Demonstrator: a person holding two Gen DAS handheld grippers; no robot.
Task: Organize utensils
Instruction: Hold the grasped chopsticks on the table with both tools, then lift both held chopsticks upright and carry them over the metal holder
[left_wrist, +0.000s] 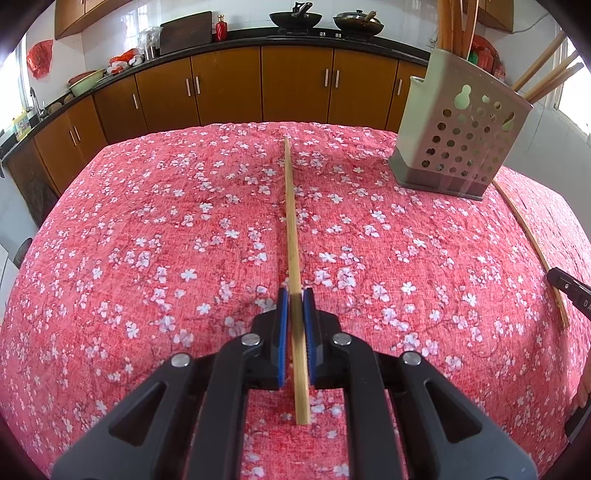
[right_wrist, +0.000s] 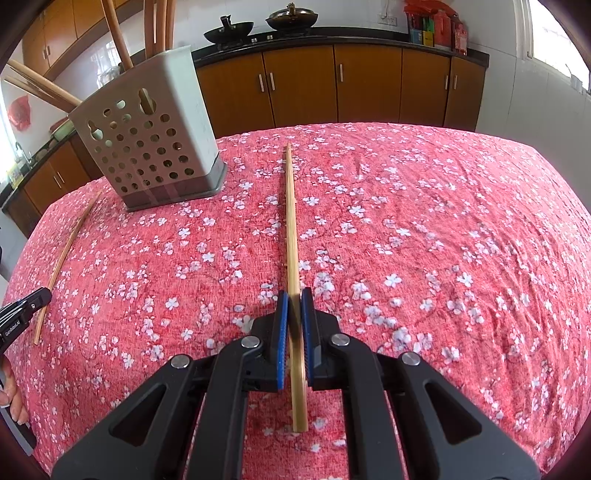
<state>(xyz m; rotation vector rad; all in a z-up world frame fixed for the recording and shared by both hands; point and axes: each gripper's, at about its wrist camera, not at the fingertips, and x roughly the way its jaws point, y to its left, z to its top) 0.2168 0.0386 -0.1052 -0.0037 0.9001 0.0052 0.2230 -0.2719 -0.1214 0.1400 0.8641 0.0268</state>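
Observation:
My left gripper (left_wrist: 295, 295) is shut on a bamboo chopstick (left_wrist: 291, 221) that points away over the red floral tablecloth (left_wrist: 166, 229). My right gripper (right_wrist: 294, 297) is shut on a second chopstick (right_wrist: 291, 229) in the same way. A grey perforated utensil holder (left_wrist: 465, 136) stands at the far right in the left wrist view and at the far left (right_wrist: 155, 147) in the right wrist view, with several wooden utensils in it. Each view shows the other gripper at its edge, the right one (left_wrist: 567, 290) and the left one (right_wrist: 22, 308), with their chopsticks (left_wrist: 528, 236) (right_wrist: 70, 247).
Brown kitchen cabinets (left_wrist: 229, 88) under a black counter run behind the table, with two woks (left_wrist: 295, 18) on the stove. A person's hand (right_wrist: 11, 391) shows at the lower left of the right wrist view. The cloth lies wrinkled at the right (right_wrist: 498, 258).

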